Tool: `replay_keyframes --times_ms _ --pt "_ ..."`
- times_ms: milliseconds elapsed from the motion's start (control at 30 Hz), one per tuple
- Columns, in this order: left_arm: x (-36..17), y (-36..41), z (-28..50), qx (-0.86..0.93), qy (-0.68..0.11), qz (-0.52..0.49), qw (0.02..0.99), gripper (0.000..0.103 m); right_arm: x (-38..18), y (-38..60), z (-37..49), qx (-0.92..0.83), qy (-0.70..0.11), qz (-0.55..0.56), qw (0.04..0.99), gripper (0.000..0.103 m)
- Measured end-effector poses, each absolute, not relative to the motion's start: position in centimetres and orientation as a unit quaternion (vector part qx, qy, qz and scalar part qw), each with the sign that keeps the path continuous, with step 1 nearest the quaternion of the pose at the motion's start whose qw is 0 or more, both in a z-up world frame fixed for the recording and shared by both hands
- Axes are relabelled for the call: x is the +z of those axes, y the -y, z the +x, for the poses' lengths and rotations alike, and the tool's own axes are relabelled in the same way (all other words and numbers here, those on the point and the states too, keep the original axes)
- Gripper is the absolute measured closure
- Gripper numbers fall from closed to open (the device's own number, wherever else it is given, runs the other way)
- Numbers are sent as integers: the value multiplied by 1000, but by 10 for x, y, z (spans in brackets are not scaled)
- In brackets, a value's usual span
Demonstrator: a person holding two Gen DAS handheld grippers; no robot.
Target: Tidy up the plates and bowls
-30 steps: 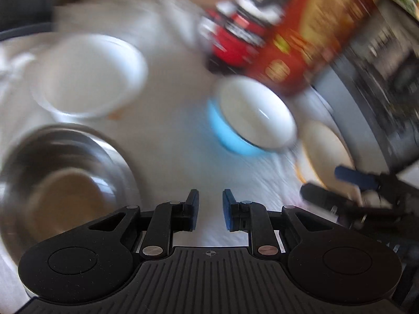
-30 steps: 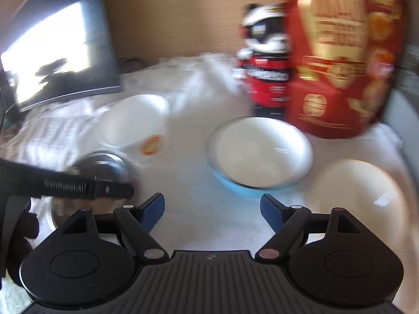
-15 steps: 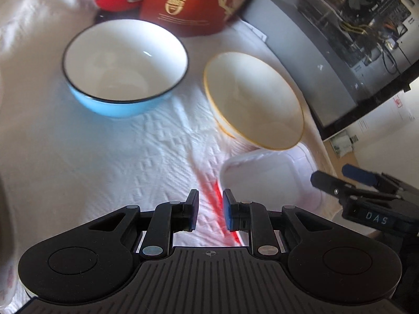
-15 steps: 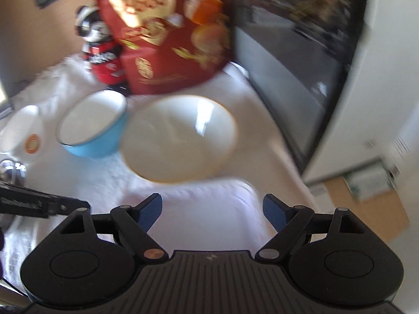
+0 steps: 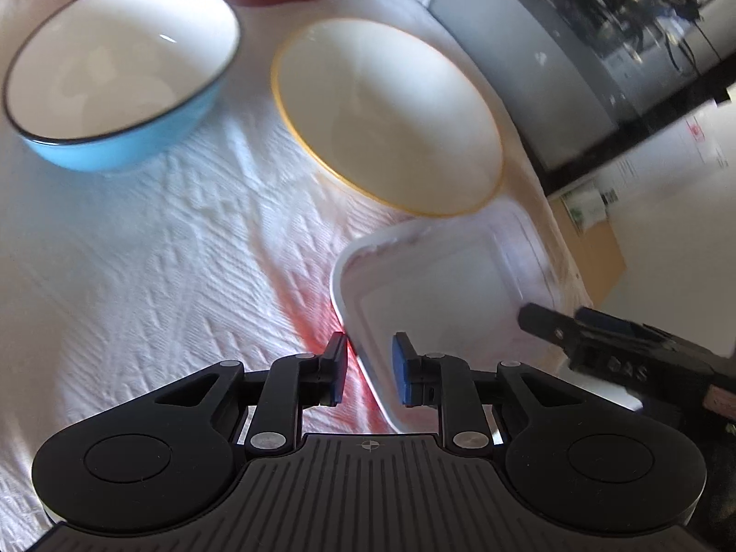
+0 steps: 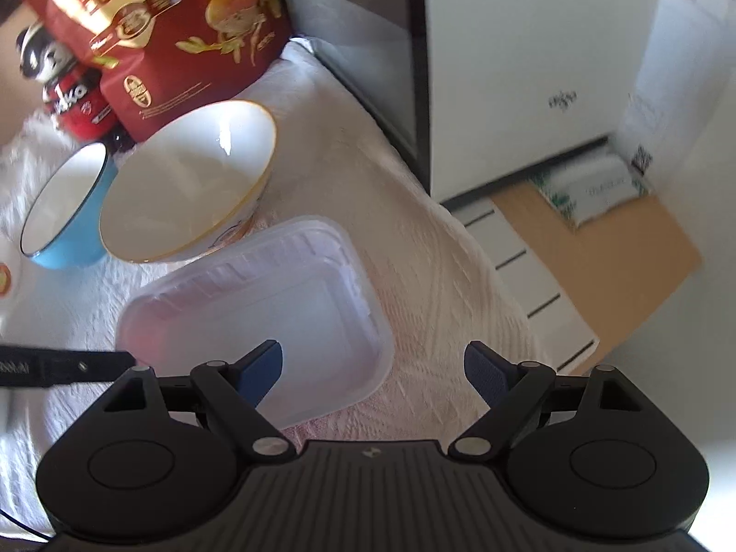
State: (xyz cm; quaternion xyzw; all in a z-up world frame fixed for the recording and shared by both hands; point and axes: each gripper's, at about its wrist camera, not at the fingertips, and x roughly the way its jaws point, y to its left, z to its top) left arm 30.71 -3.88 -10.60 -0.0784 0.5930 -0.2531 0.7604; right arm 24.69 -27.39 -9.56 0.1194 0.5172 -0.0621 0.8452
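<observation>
I have the left gripper [image 5: 368, 375] narrow, its jaws just eased apart, straddling the near-left rim of the translucent rectangular plastic container [image 5: 437, 290] without pressing it. My right gripper [image 6: 372, 370] has been widening, empty, over the container's right edge. Behind the container, touching, sits the yellow-rimmed white bowl [image 5: 391, 110].

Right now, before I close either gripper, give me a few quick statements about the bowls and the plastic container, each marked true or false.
1. The left gripper straddles the near rim of the plastic container. True.
2. The right gripper is shut on the container. False: its jaws stand wide open, having just been opening, with the container's corner between them.
3. The yellow-rimmed bowl sits between the blue bowl and the container. True.
4. The blue bowl is stacked inside the yellow-rimmed bowl. False: they stand side by side on the white cloth.
</observation>
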Motion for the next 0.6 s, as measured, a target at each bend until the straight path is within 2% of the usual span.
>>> replay_keyframes --times_ms 133,200,267,400,533,600 --pt "-97 34 306 -253 -584 -74 768 80 -107 277 253 -66 -530 144 833 16" --pt "-88 30 307 -240 -563 -67 788 80 -111 276 254 -52 -534 156 830 20" --pt "-86 26 311 -230 -551 -71 799 80 -114 274 255 -40 -540 162 825 30" --pt "-100 31 323 -215 -562 -70 796 80 -120 270 255 -26 -546 166 821 33" --pt "-108 48 319 -243 -575 -67 779 80 -119 274 257 -17 -539 177 823 42" --pt "-109 57 314 -258 -577 -63 772 80 -117 279 259 -24 -534 178 826 42"
